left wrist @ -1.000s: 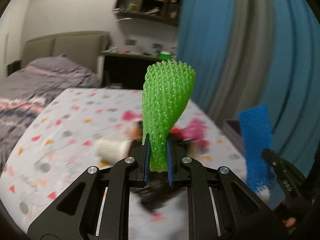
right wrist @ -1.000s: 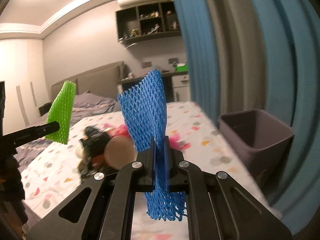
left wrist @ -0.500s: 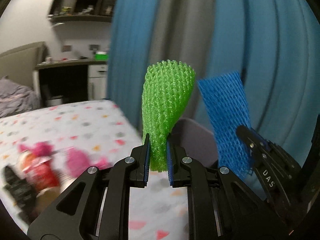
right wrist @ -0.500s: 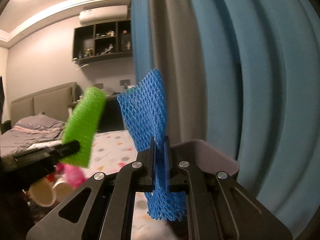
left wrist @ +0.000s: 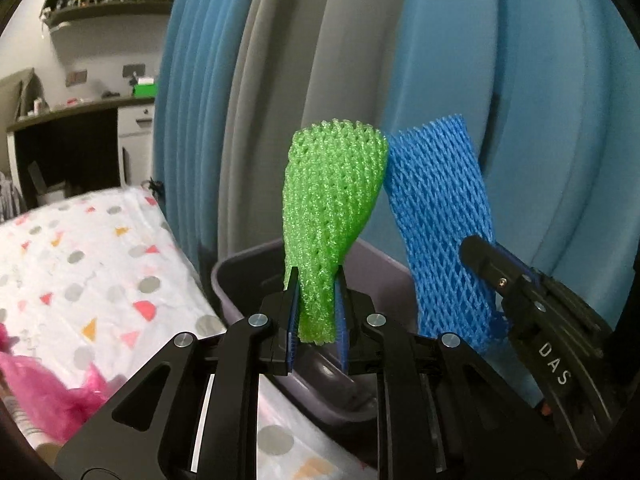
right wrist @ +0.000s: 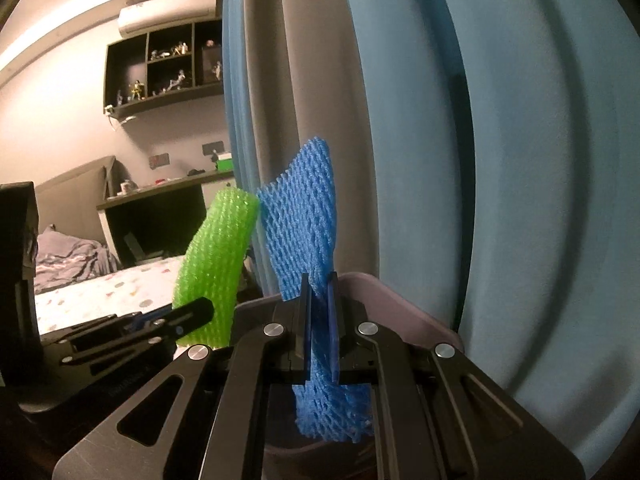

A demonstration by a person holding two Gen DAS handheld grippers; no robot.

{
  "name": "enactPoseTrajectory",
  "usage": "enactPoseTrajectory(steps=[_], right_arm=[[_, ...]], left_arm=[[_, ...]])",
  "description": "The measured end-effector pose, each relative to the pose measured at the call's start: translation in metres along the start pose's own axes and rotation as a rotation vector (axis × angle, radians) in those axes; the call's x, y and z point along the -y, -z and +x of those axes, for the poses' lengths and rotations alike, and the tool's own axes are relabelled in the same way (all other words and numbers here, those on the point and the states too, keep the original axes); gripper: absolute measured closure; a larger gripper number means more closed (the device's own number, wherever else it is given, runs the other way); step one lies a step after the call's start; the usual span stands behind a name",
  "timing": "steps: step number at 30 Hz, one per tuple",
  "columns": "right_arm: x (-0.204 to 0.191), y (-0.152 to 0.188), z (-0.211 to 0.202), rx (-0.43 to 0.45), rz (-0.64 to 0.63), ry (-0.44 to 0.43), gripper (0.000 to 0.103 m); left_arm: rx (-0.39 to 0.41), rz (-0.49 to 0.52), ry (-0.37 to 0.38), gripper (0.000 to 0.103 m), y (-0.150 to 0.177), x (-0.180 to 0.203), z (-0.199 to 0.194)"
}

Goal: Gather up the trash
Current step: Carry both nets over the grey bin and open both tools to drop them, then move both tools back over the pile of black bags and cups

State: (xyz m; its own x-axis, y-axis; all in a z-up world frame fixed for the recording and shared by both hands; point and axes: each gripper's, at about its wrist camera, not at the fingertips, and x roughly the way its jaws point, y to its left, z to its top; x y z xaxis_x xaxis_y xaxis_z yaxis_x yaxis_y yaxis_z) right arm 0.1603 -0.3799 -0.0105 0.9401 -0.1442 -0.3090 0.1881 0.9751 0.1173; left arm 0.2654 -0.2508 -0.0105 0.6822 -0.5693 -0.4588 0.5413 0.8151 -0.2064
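Note:
My left gripper (left wrist: 316, 280) is shut on the lower end of a green foam net sleeve (left wrist: 332, 200), which stands upright over the grey-purple bin (left wrist: 226, 280). Just to its right, my right gripper (left wrist: 482, 250) holds a blue foam net sleeve (left wrist: 440, 220); the tops of the two sleeves touch. In the right wrist view, the right gripper (right wrist: 320, 280) is shut on the blue sleeve (right wrist: 300, 220) above the bin's rim (right wrist: 404, 292). The green sleeve (right wrist: 216, 256) and the left gripper (right wrist: 200, 308) are to its left. The inside of the bin is mostly hidden.
A bed with a white spotted sheet (left wrist: 80, 260) lies left of the bin, and pink trash (left wrist: 60, 392) sits on its near edge. Blue and grey curtains (left wrist: 520, 80) hang close behind the bin. A dark desk (left wrist: 80, 120) and wall shelves (right wrist: 160, 68) stand further back.
Both grippers have swung right from over the bed to over the bin, each keeping its sleeve. The two sleeves have come together and touch at the top.

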Motion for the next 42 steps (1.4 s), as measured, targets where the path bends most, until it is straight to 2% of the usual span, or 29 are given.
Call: enactPoseTrajectory(steps=[7,10,17,20,21,23,26,30,32,35,38,42], right_arm=[[0.004,0.001,0.025,-0.054,0.003,0.028,0.095],[0.006,0.005,0.032,-0.076,0.009,0.034,0.095],[0.008,0.006,0.048,-0.114,0.016,0.060,0.095],[0.010,0.008,0.054,-0.131,0.021,0.065,0.095],[0.011,0.010,0.055,-0.135,0.021,0.066,0.095],[0.010,0.012,0.057,-0.148,0.019,0.068,0.094],[0.014,0.011,0.063,-0.167,0.033,0.071,0.093],[0.016,0.010,0.065,-0.175,0.041,0.072,0.084],[0.017,0.010,0.066,-0.177,0.042,0.073,0.081],[0.019,0.011,0.066,-0.184,0.052,0.072,0.069],[0.022,0.012,0.060,-0.179,0.058,0.079,0.064],[0.021,0.010,0.049,-0.160,0.059,0.094,0.047]], left_arm=[[-0.050,0.019,-0.004,0.087,0.012,0.004,0.030],[-0.067,-0.013,0.018,0.087,0.015,0.002,0.036],[-0.110,-0.007,0.053,0.084,0.022,0.007,0.052],[-0.131,-0.027,0.056,0.074,0.026,0.004,0.058],[-0.140,-0.042,0.064,0.065,0.027,0.001,0.060],[-0.148,-0.073,0.056,0.052,0.029,-0.004,0.062],[-0.127,-0.070,0.035,0.038,0.032,-0.007,0.059],[-0.108,-0.099,-0.002,0.021,0.034,-0.015,0.052],[-0.090,-0.109,-0.018,0.017,0.035,-0.019,0.048],[-0.074,-0.104,-0.065,0.012,0.036,-0.025,0.042],[-0.067,-0.099,-0.109,0.009,0.036,-0.024,0.034],[-0.042,-0.094,-0.154,0.007,0.036,-0.025,0.018]])
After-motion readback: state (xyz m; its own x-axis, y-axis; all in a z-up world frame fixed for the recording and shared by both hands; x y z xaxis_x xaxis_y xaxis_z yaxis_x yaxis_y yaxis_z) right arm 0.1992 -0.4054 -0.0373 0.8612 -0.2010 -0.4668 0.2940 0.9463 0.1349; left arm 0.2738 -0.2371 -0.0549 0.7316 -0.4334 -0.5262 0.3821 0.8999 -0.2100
